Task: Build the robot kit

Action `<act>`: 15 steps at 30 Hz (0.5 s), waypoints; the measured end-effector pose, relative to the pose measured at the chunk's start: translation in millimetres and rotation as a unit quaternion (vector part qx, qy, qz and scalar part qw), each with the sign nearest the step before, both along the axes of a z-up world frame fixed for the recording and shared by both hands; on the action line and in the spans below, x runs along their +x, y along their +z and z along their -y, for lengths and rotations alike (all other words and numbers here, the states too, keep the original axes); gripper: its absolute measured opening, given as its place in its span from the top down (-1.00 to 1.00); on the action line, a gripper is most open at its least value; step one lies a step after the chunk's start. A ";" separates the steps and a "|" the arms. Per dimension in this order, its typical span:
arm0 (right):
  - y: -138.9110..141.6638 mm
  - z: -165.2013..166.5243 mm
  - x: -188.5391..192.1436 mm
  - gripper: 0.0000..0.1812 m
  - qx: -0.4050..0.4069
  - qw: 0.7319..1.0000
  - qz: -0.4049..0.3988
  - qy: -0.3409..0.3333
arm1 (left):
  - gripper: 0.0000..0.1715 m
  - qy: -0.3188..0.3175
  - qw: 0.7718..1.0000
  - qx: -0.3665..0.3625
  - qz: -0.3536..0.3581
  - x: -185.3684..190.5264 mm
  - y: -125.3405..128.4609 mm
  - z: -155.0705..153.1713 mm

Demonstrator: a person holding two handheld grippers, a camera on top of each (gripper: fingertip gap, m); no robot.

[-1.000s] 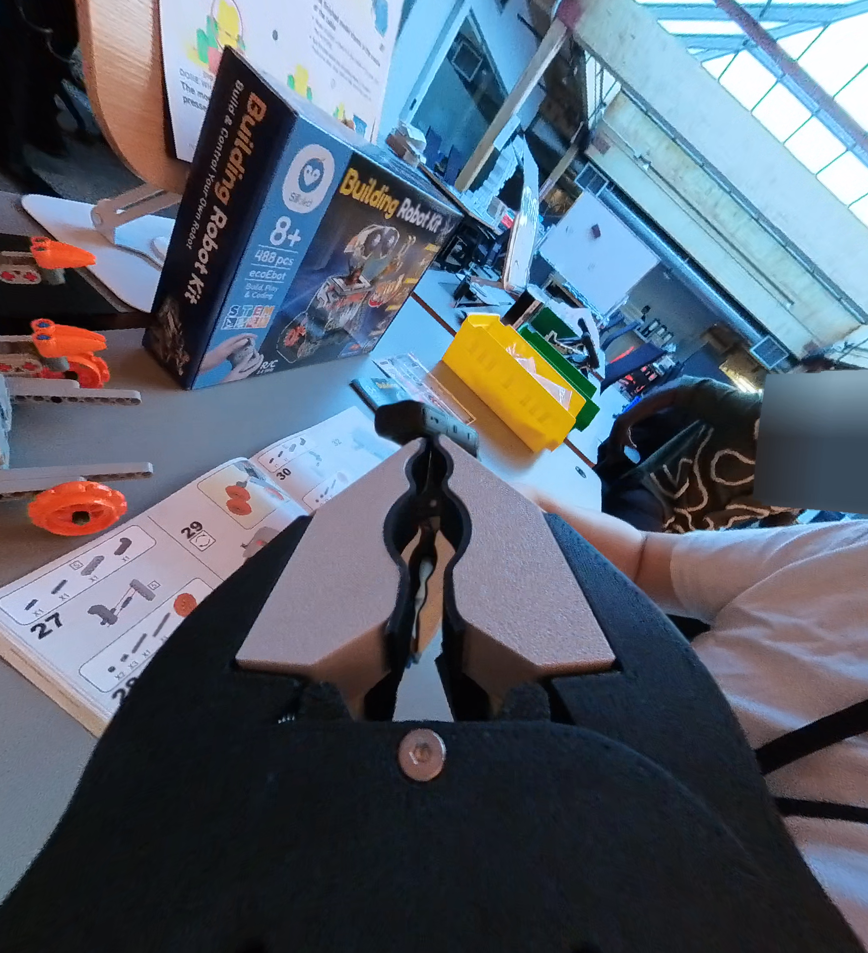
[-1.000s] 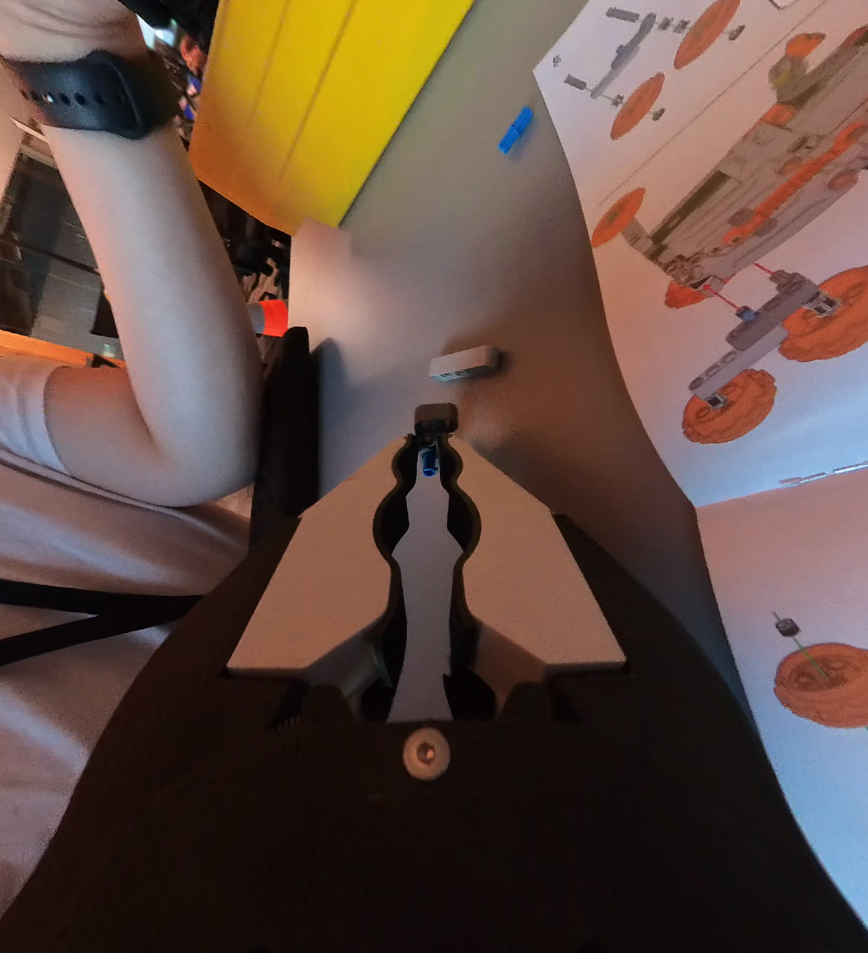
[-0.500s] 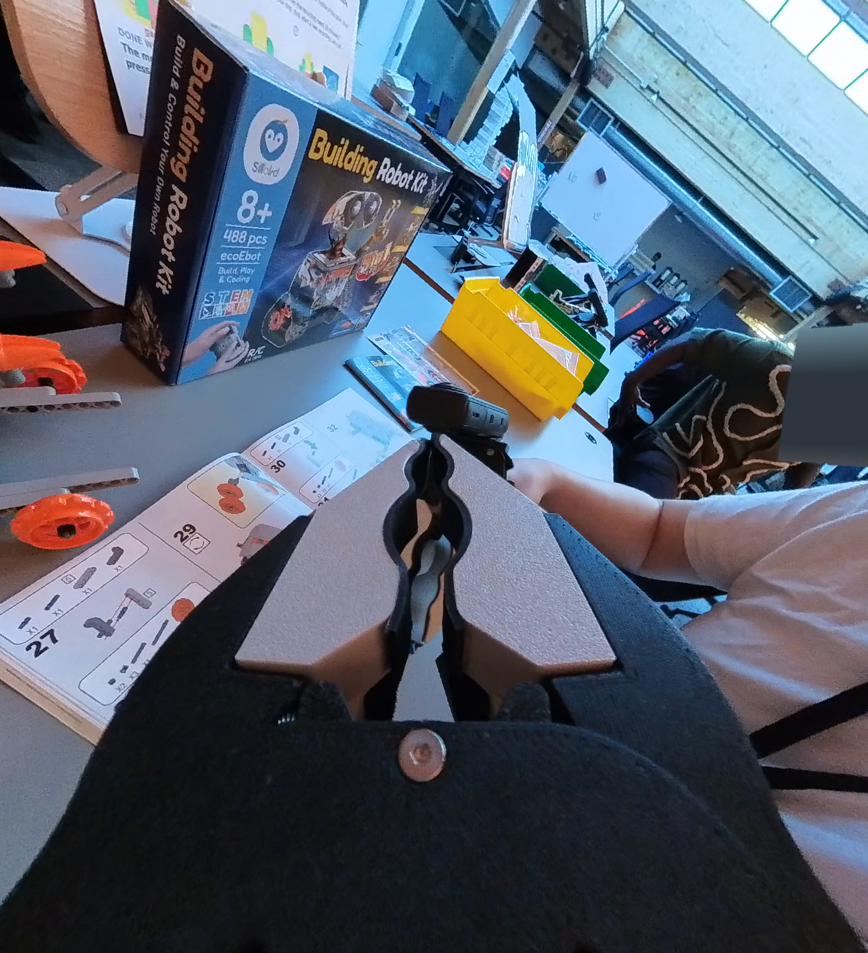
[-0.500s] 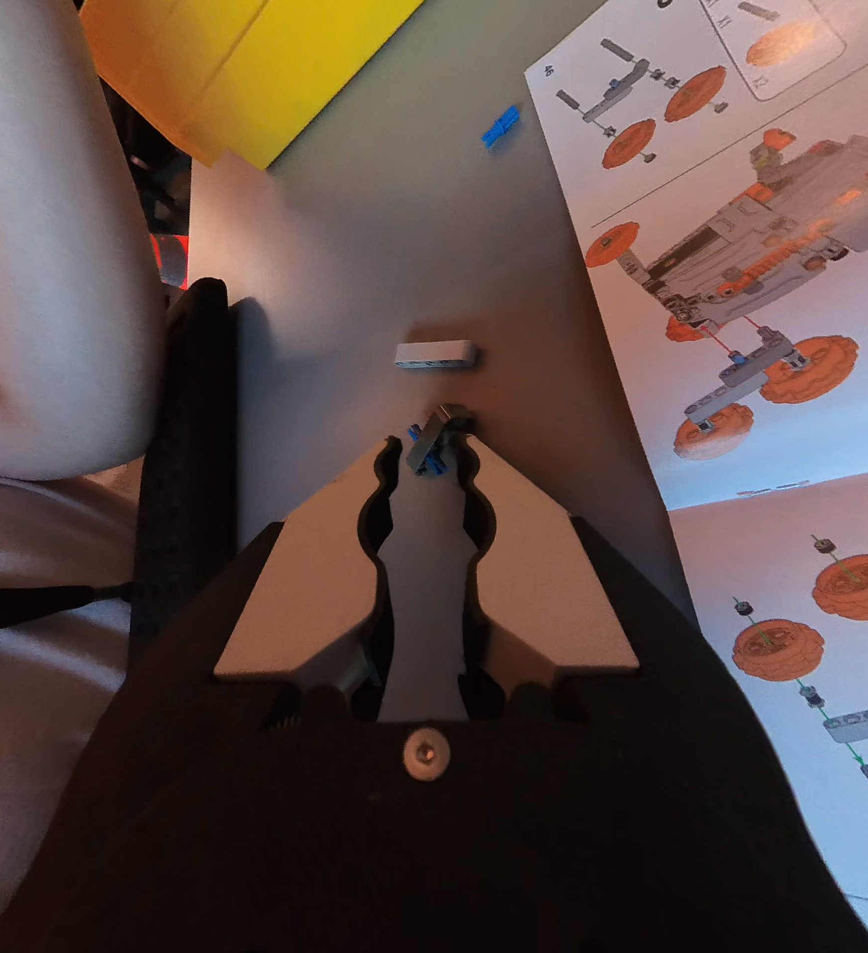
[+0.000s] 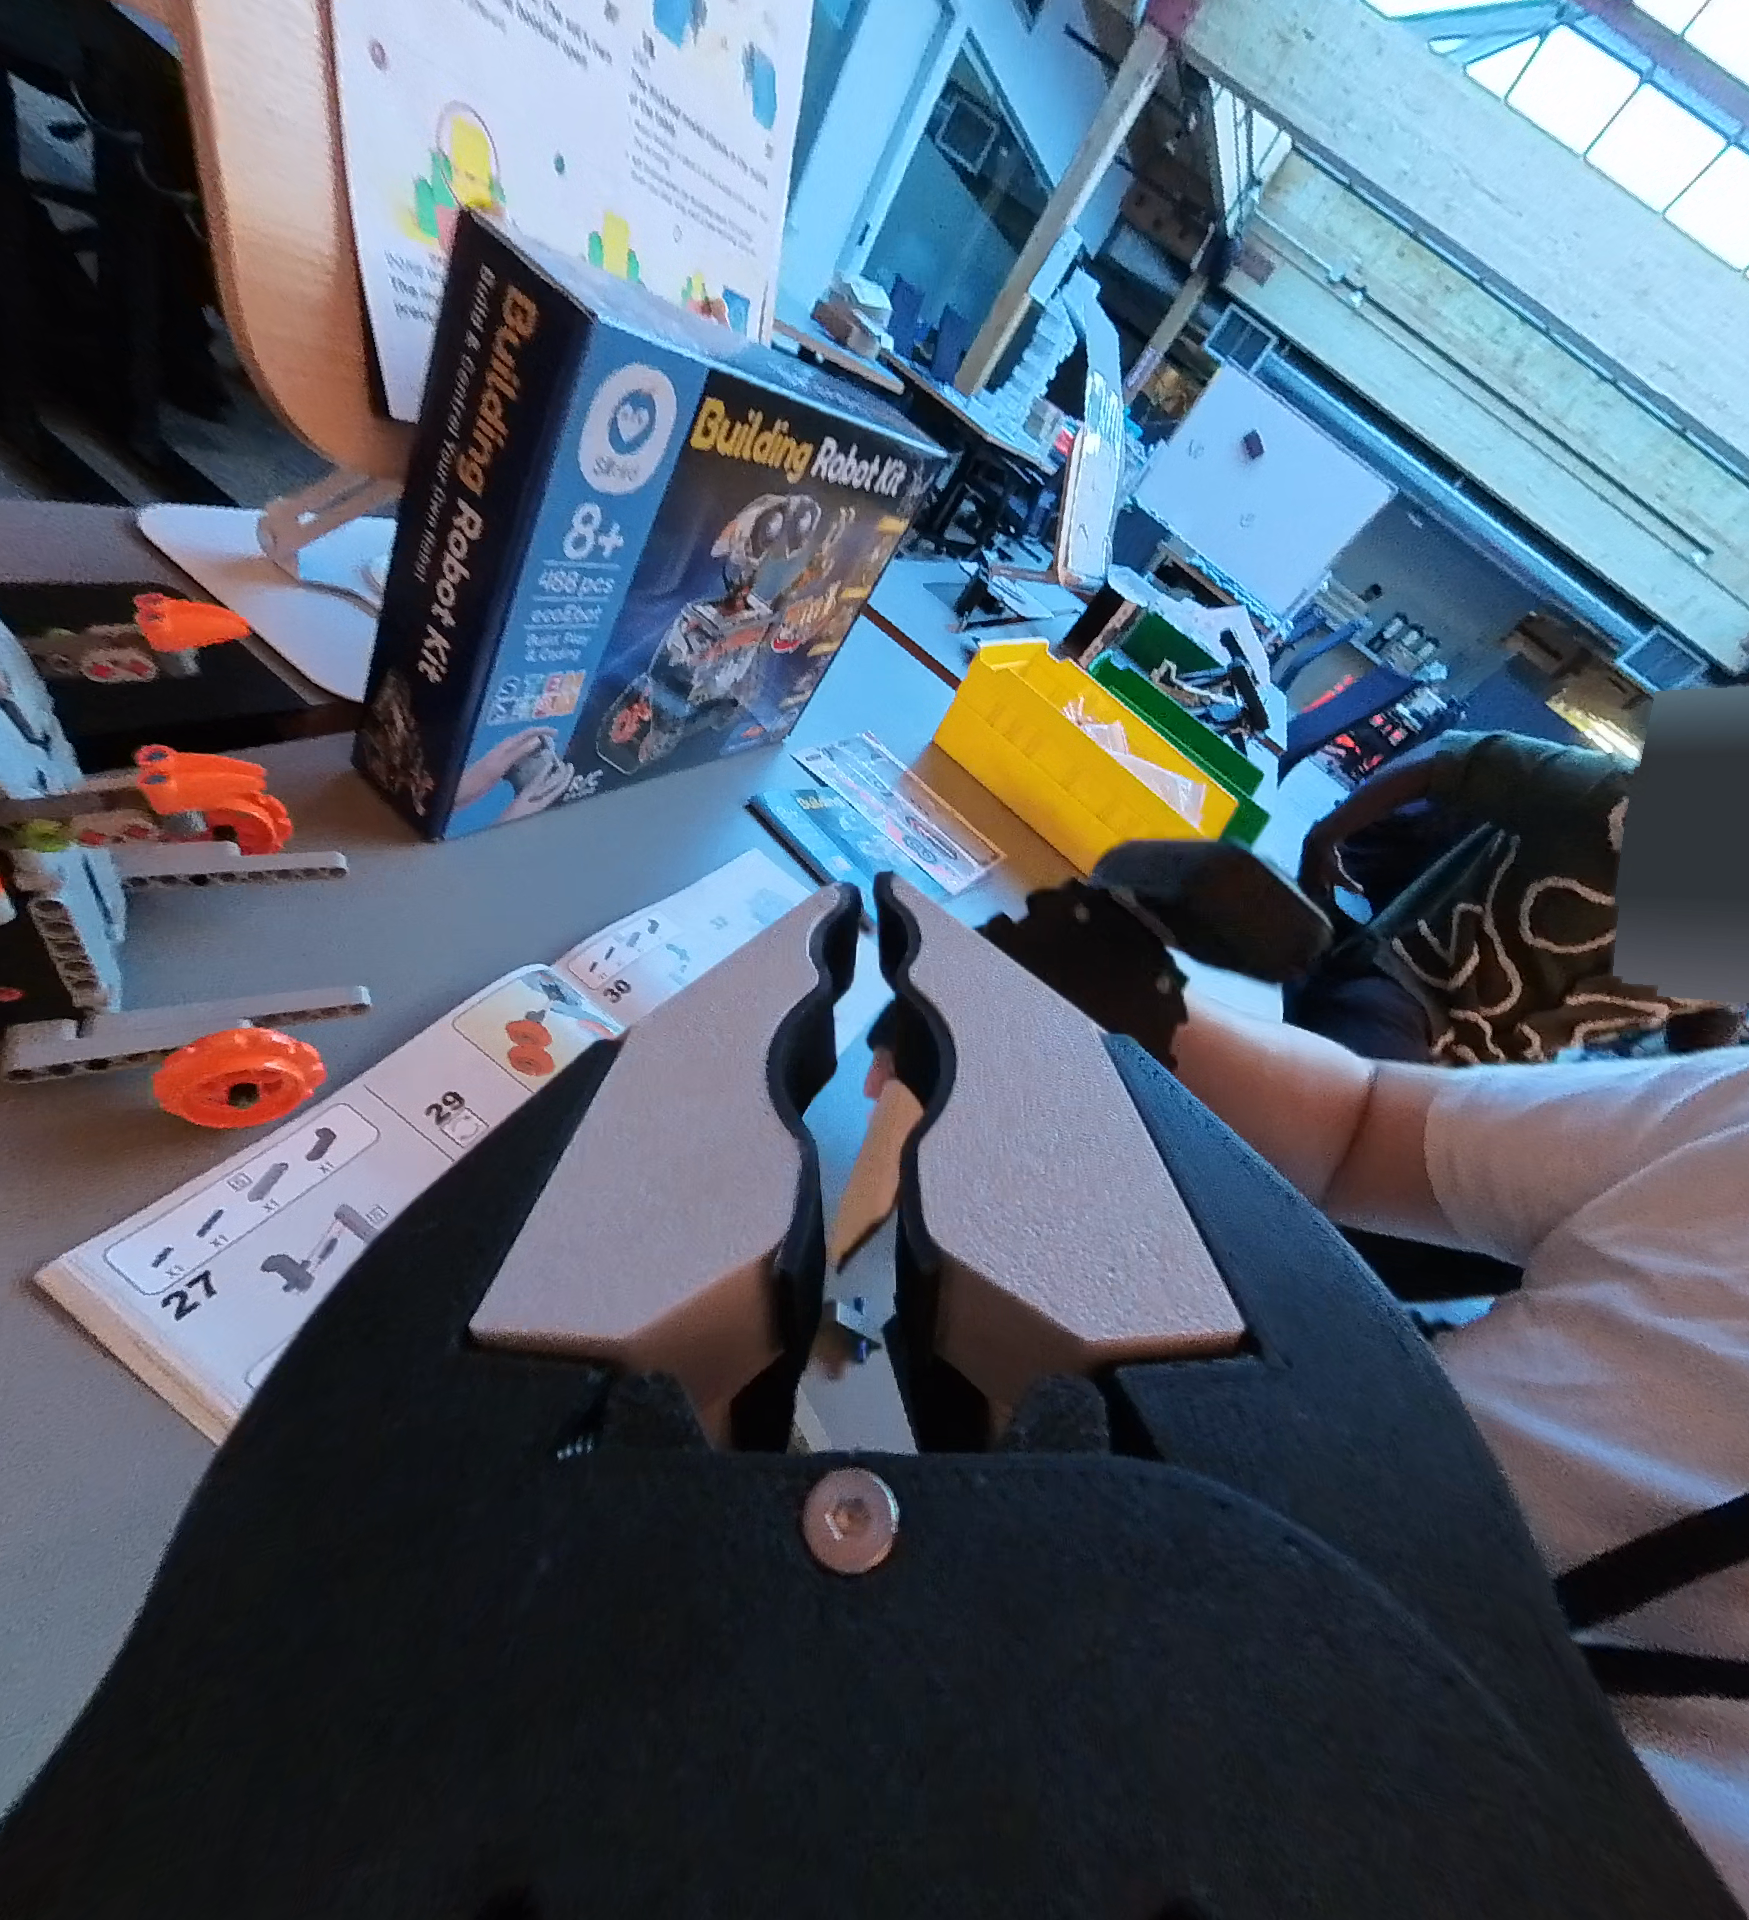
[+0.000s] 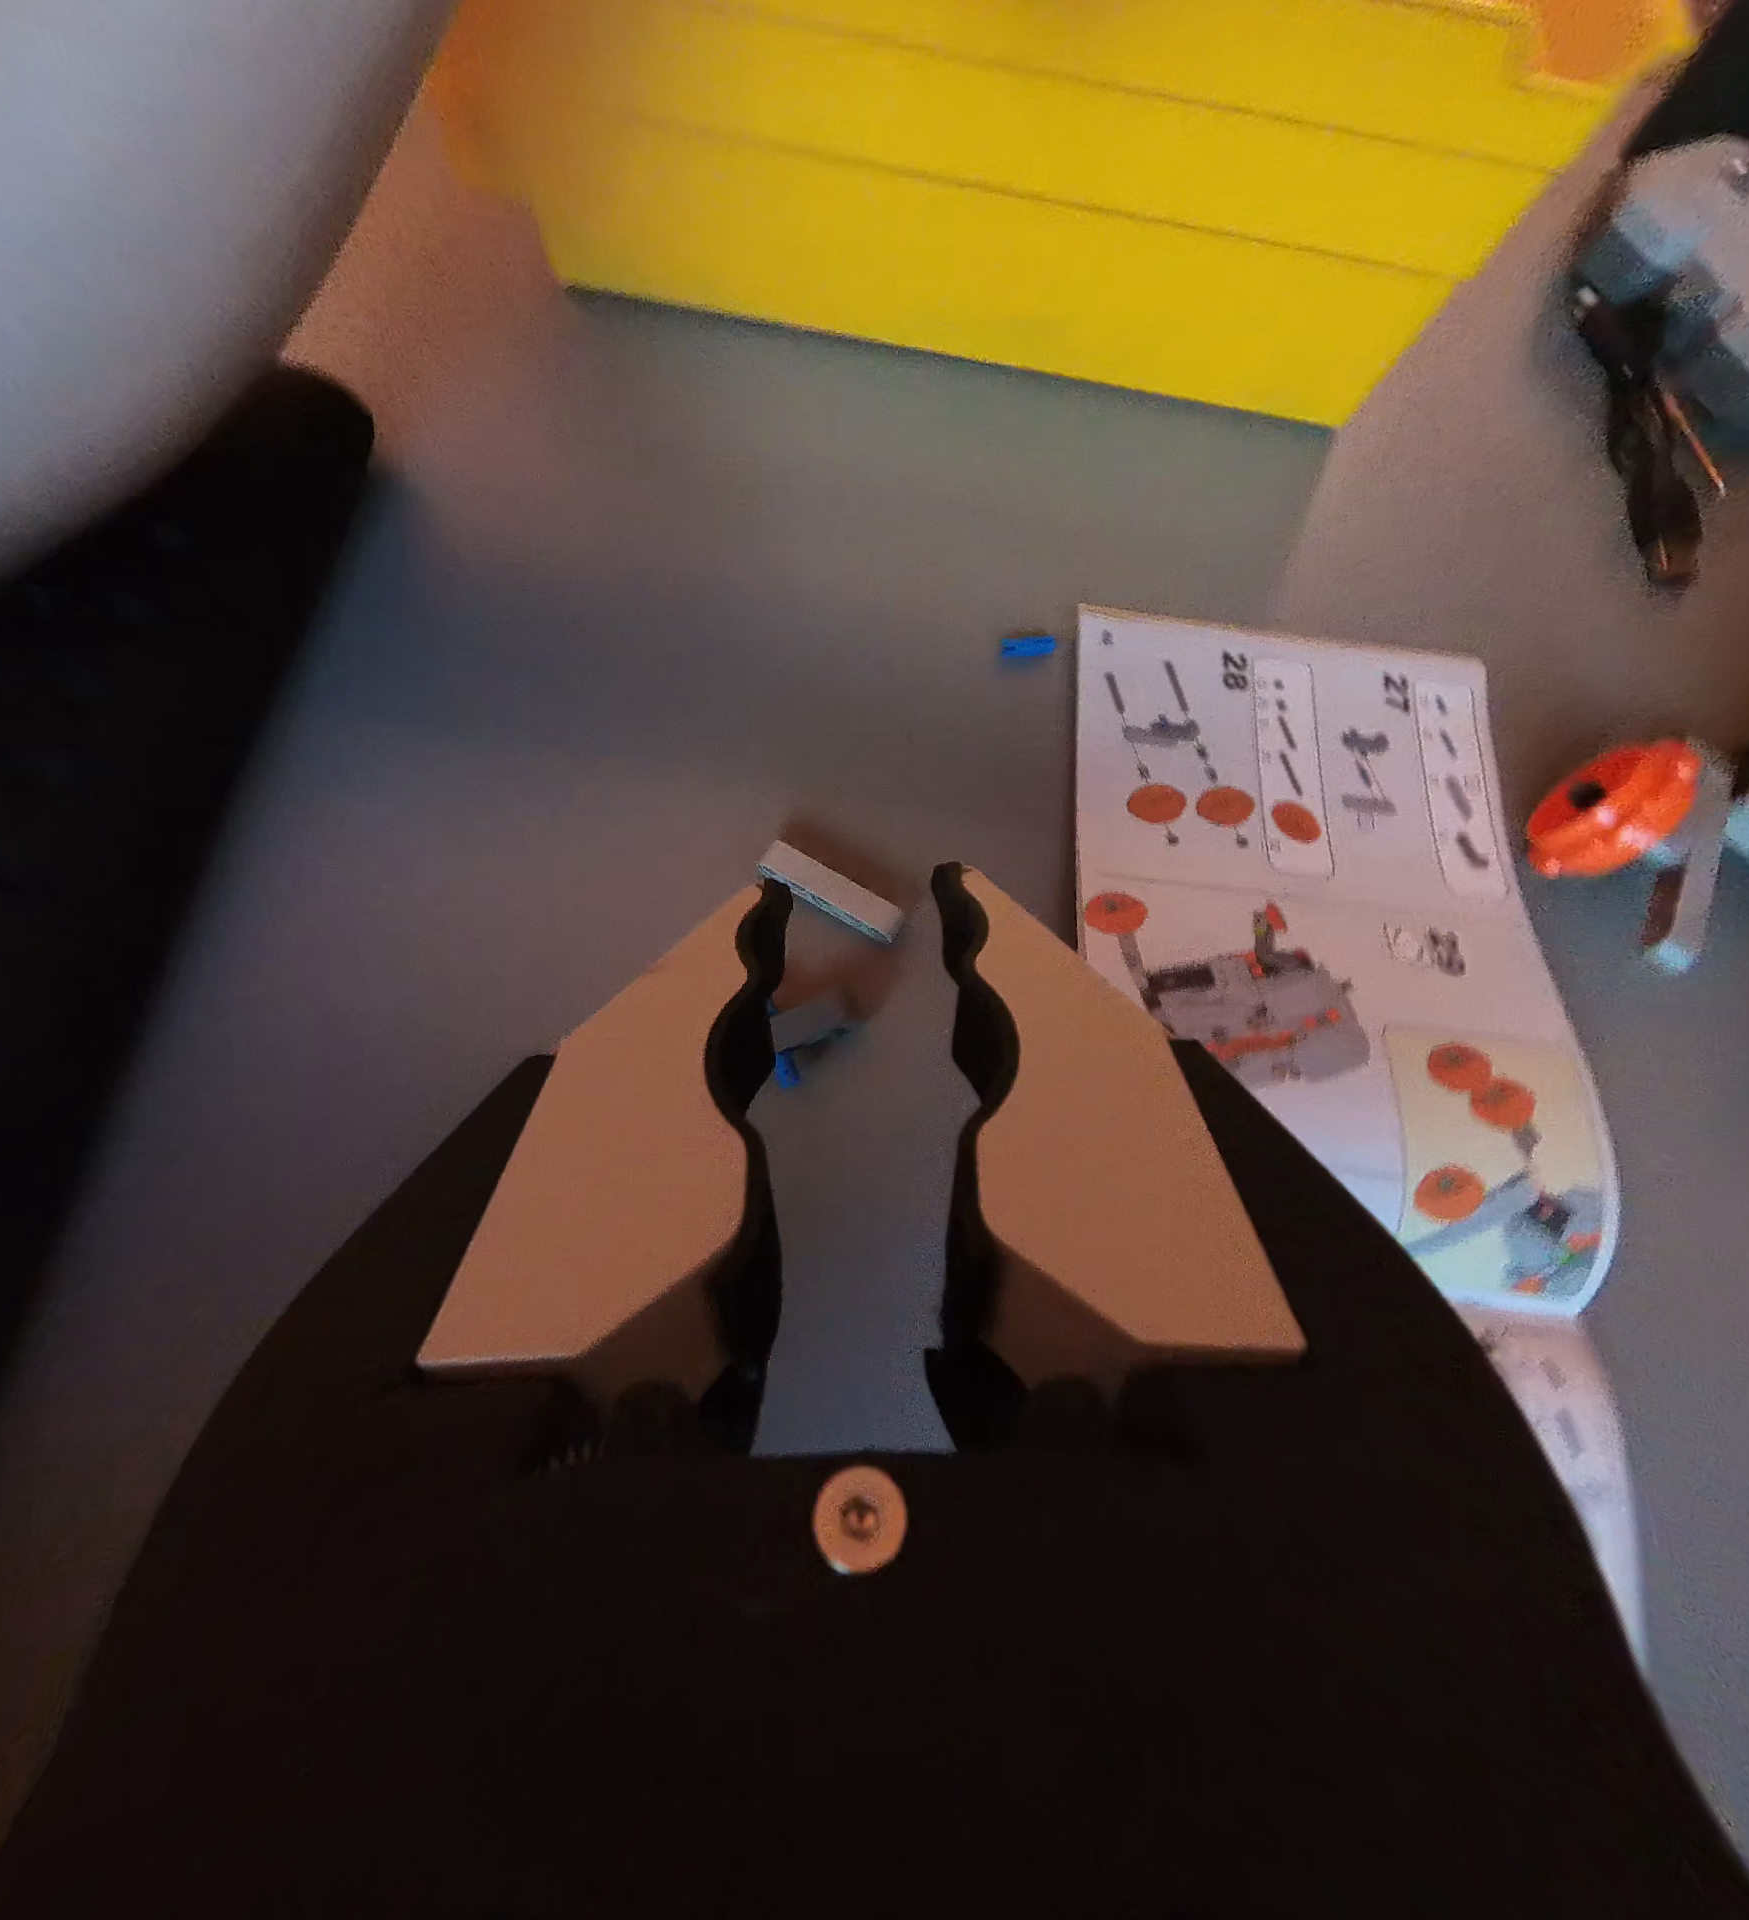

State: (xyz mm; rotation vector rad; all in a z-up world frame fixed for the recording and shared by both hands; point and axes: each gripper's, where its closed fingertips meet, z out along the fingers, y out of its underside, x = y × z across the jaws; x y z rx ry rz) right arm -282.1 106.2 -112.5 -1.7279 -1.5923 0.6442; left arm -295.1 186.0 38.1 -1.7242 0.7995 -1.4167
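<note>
My right gripper (image 6: 862, 878) is open above the grey table. A small dark grey piece with a blue pin (image 6: 813, 1023) lies on the table between its fingers, close to the left one. A light grey short beam (image 6: 830, 891) lies just beyond the left fingertip. My left gripper (image 5: 868, 904) is shut to a thin slit with nothing at its tips. It hangs above an open instruction booklet (image 5: 330, 1174). The right gripper's black body (image 5: 1213, 914) shows to its right.
A yellow bin (image 6: 1005, 208) stands behind the pieces, with a loose blue pin (image 6: 1028, 647) before it. The booklet (image 6: 1369, 935) and an orange wheel (image 6: 1613, 805) lie to the right. A part-built model (image 5: 18, 914) and a kit box (image 5: 641, 592) stand left. A person's arm (image 5: 1265, 1091) is right. The grippers' ends are close to 15 cm from one another. The part-built model (image 5: 18, 914) sits 20 cm or so from the ends of my left fingers.
My right gripper has opened, let go of the dark grey piece with the blue pin, and drawn back and up. In the left view its black body has moved off to the right.
</note>
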 end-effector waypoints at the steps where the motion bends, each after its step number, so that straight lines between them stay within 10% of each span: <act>1: -2.6 0.2 -3.7 0.67 0.014 1.000 0.015 0.017 | 1.00 0.008 1.000 0.003 0.005 -2.5 2.4 -1.7; 15: -35.6 -7.8 -16.0 0.61 -0.076 0.983 0.122 0.117 | 0.96 0.036 0.998 0.031 0.034 -8.8 22.4 -4.7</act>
